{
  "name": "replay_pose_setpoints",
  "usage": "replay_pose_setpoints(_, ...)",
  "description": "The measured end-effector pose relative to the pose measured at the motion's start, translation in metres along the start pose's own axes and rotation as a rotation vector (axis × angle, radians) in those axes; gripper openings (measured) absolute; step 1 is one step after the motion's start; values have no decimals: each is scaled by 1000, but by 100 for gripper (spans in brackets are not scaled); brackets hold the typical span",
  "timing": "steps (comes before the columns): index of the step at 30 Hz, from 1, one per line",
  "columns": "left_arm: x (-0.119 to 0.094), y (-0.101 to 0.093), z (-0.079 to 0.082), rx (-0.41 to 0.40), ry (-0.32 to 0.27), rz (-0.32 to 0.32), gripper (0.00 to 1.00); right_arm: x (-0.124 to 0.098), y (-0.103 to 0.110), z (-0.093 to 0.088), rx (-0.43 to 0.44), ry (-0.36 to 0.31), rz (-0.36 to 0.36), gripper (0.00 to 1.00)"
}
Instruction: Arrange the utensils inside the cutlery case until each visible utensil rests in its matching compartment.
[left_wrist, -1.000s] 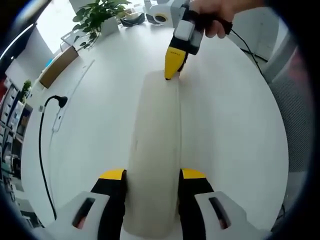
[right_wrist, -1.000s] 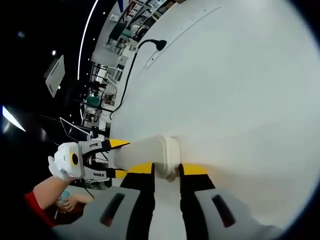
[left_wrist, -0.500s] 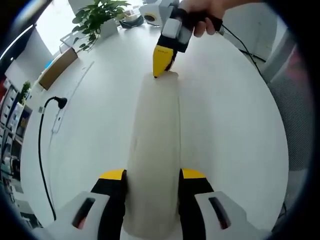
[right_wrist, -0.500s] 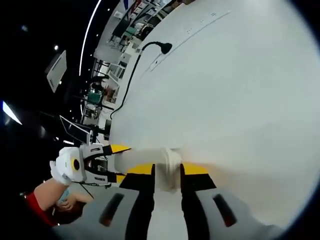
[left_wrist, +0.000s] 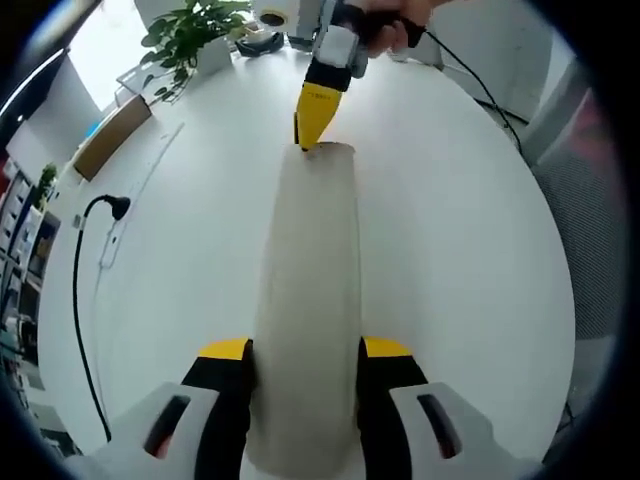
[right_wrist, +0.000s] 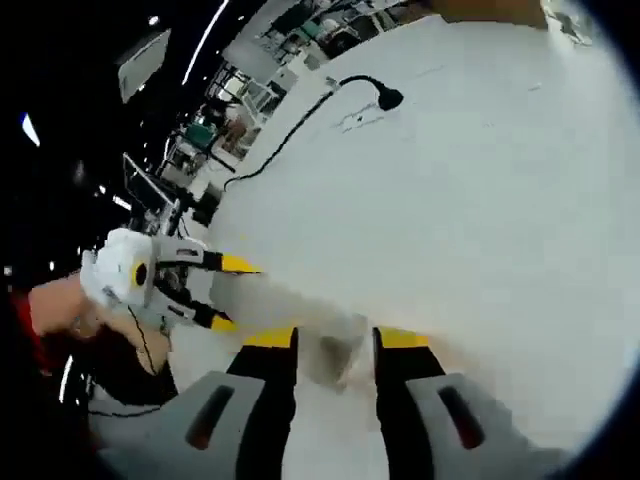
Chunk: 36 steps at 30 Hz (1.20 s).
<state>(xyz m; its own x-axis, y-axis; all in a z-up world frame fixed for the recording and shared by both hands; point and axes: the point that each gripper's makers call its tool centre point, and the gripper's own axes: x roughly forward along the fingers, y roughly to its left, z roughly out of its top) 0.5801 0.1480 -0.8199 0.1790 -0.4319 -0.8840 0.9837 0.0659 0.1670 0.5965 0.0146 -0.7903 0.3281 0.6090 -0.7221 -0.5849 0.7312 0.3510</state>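
A long white cutlery case (left_wrist: 310, 300), lid shut, lies on the white table (left_wrist: 470, 250) and runs away from me in the left gripper view. My left gripper (left_wrist: 305, 350) is shut on its near end, one yellow-tipped jaw on each side. At the far end my right gripper (left_wrist: 312, 118) has its yellow tip against the case's left corner. In the right gripper view that end of the case (right_wrist: 335, 350) is blurred between my right gripper (right_wrist: 335, 340), whose jaws stand slightly apart from it. The left gripper (right_wrist: 228, 293) shows at the case's other end. No utensils are visible.
A potted plant (left_wrist: 195, 35), a cardboard box (left_wrist: 110, 135) and a tape roll (left_wrist: 270, 18) stand at the table's far edge. A black cable with a plug (left_wrist: 112, 205) (right_wrist: 385, 98) lies on the left. A mesh chair back (left_wrist: 590, 200) is at the right.
The right gripper slid along the case's far end from its right corner to its left corner, and its jaws spread wider. The left gripper kept its hold.
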Motion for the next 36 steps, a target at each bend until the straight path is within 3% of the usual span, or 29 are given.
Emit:
replay_pose_setpoints(1,0,0,0,1,1,0,42,-1,4,-1,-150,53,-29,59)
replay_pose_setpoints(2,0,0,0,2,2,0,42,-1,5,2,-276,61,-39,60)
replay_pose_setpoints(4,0,0,0,-2,-1,-2,42,2,12,3,-466,115,-35,53)
replay_pose_setpoints(7,0,0,0,-6,3,-8,42,10,29,-3,-555,213,24,57)
replay_pose_setpoints(8,0,-1,1,-6,6,-12,42,15,33,0,-622,224,34,59)
replay_pose_setpoints(12,1,-1,2,-8,14,-26,42,16,35,2,-812,367,61,49)
replay_pose_setpoints(16,2,0,2,-9,1,-32,42,23,37,7,-909,444,87,50)
replay_pose_setpoints(19,3,1,2,-9,-11,-29,42,35,44,7,-912,437,97,48)
replay_pose_setpoints(21,3,1,2,-10,-15,-26,42,40,45,-1,-896,467,112,49)
replay_pose_setpoints(25,4,1,2,-8,-13,-25,42,44,44,-15,-950,525,102,48)
replay_pose_setpoints(30,4,2,2,-10,-39,-23,42,46,46,-21,-972,544,95,45)
replay_pose_setpoints(32,4,2,2,-9,-50,-19,43,46,46,-21,-976,548,87,37)
replay_pose_setpoints(36,3,2,3,-12,-62,-14,43,46,45,-25,-1006,584,74,37)
